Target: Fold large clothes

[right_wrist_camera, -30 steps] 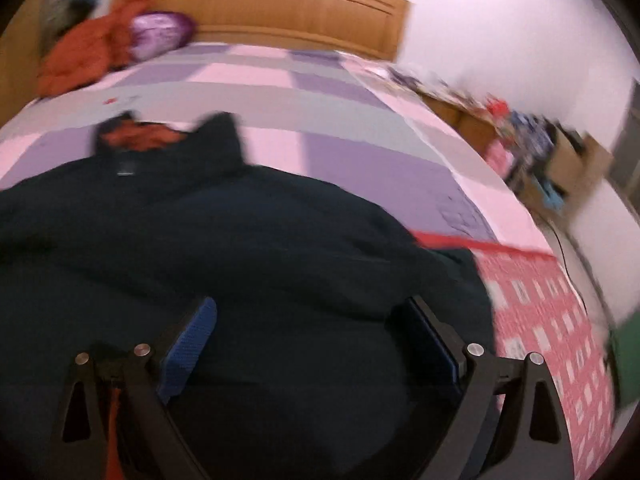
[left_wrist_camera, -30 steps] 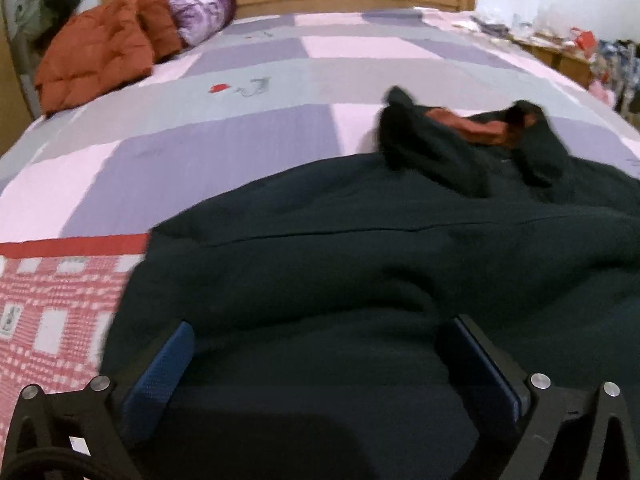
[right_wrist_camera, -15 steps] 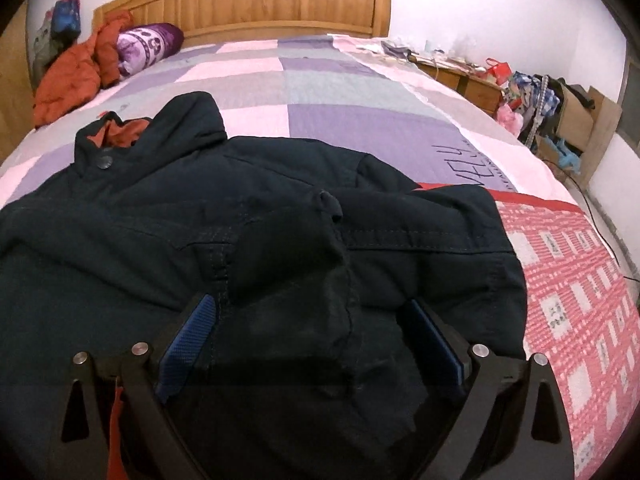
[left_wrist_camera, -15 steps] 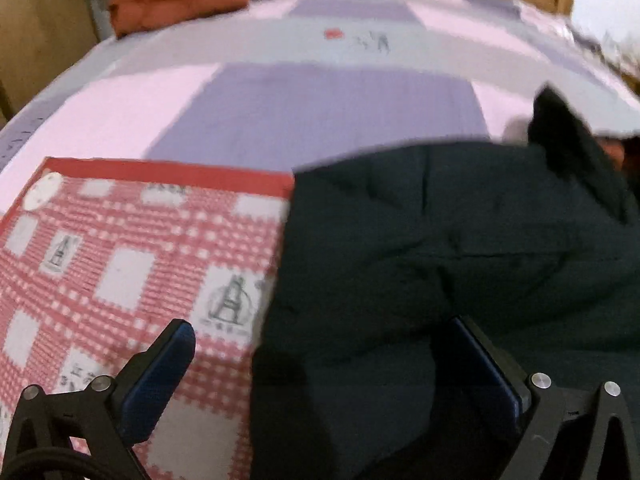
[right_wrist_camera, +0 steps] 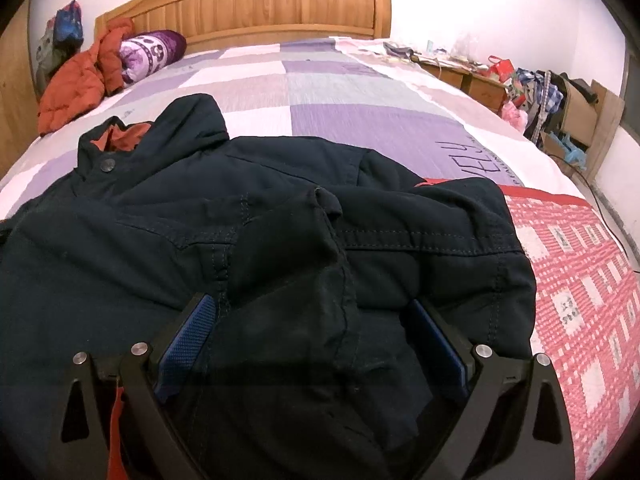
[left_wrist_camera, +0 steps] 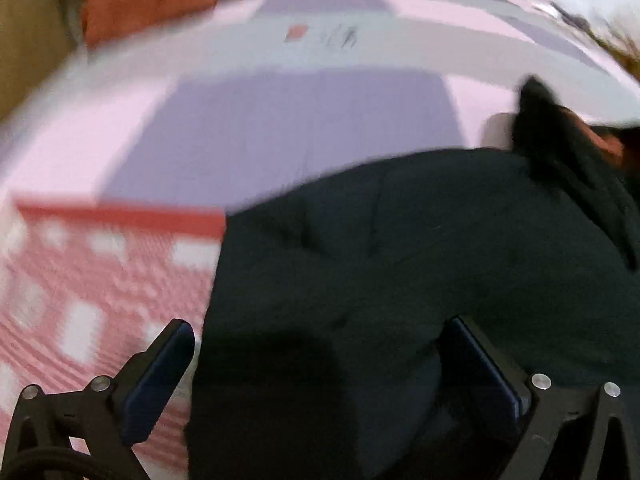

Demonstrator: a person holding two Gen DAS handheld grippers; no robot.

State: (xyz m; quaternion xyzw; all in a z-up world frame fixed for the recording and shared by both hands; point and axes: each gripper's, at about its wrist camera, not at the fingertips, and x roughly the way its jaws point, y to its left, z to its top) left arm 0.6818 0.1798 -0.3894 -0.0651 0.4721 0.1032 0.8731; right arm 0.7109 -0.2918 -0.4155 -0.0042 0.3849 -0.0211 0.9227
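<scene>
A large dark navy jacket with an orange lining at the collar lies spread on the bed. A folded sleeve piece lies on top of it, between my right fingers. My right gripper is open, just above this sleeve. In the blurred left wrist view the jacket fills the lower right, its left edge running over a red checked cloth. My left gripper is open, straddling that left edge low over the fabric.
The bed has a purple, pink and grey patchwork cover and a wooden headboard. An orange down jacket and a purple pillow lie at the far left. The red checked cloth covers the near right. Cluttered furniture stands right of the bed.
My left gripper has swung left from over the jacket's middle to its left edge, then shifted slightly back right. My right view has steadied over the folded sleeve.
</scene>
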